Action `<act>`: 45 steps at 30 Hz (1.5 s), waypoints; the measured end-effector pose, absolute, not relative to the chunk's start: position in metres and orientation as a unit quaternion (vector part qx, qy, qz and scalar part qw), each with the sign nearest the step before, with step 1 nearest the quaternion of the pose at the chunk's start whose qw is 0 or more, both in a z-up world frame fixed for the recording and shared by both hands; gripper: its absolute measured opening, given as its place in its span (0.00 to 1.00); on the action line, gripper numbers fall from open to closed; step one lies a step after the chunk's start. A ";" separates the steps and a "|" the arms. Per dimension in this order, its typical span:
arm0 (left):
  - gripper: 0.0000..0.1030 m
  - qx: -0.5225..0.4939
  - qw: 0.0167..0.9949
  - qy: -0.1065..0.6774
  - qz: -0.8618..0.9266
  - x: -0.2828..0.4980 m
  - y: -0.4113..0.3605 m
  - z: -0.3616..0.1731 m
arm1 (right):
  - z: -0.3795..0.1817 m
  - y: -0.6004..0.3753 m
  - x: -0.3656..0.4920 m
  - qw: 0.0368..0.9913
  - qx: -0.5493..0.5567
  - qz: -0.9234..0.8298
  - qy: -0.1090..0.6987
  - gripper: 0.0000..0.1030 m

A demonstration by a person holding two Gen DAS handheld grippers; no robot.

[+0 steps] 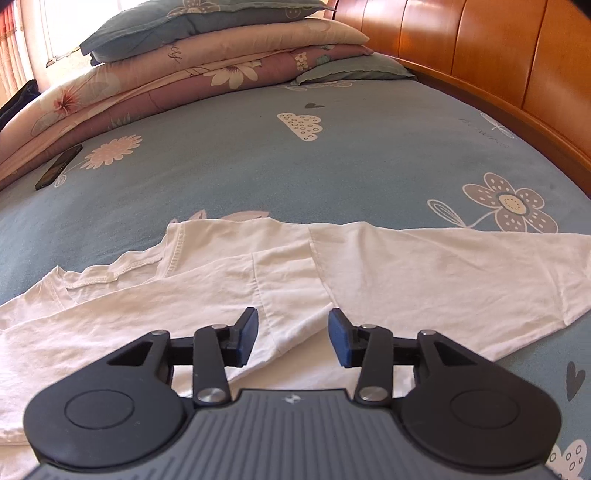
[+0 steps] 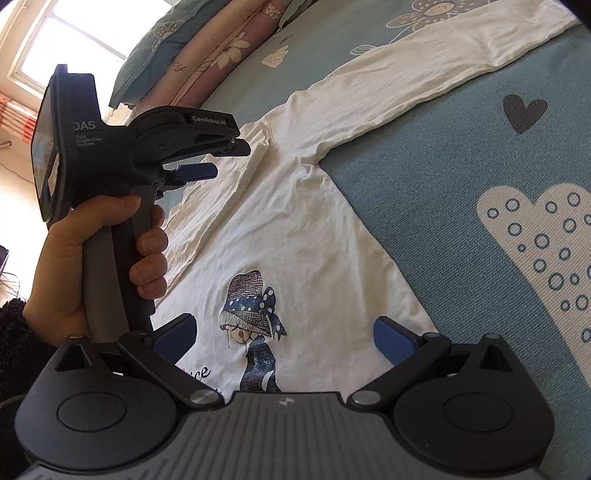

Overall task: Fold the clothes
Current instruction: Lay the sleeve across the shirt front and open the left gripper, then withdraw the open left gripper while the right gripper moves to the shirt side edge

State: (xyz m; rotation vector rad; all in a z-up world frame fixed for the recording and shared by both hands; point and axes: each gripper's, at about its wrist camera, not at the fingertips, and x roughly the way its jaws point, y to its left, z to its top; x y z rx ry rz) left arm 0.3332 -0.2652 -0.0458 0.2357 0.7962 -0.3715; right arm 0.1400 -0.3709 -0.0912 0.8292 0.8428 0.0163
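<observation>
White long-sleeved shirt (image 2: 295, 229) spread flat on the blue flowered bed sheet (image 1: 258, 162), print of a figure in a dotted hat (image 2: 251, 306) facing up, one sleeve (image 2: 424, 70) stretched straight out across the sheet toward a grey flower pattern. Other sleeve folded in over the chest, its cuff edge lying just ahead of the left hand-held gripper (image 1: 293, 336). Left hand-held gripper poised low over the folded sleeve, blue pads (image 1: 340, 338) apart, nothing between them. Same tool seen from the right wrist camera (image 2: 207, 158), gripped by a hand (image 2: 92, 258) around the grey handle, dark fuzzy cuff at the wrist. Right hand-held gripper (image 2: 284, 339) over the lower part of the shirt near the print, fingers spread wide, empty. Stack of folded quilts and pillows (image 1: 207, 51) at the far side of the bed, beside the wooden headboard (image 1: 498, 55). Dark phone (image 1: 59, 166) lying on the sheet next to the stack. Bright window (image 2: 85, 33) beyond the bed.
</observation>
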 end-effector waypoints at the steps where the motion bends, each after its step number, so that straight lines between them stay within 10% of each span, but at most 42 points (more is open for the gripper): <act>1: 0.49 0.118 0.900 0.376 -0.187 0.326 -0.260 -0.041 | -0.091 -0.370 0.140 0.832 0.389 0.005 0.396 1.00; 18: 0.77 0.150 0.957 0.236 0.070 0.246 -0.004 -0.049 | -0.089 -0.324 0.136 0.892 0.236 -0.013 0.386 1.00; 45: 0.89 0.133 0.941 0.289 0.115 0.272 0.065 -0.094 | -0.096 -0.258 0.155 0.927 0.074 0.017 0.368 1.00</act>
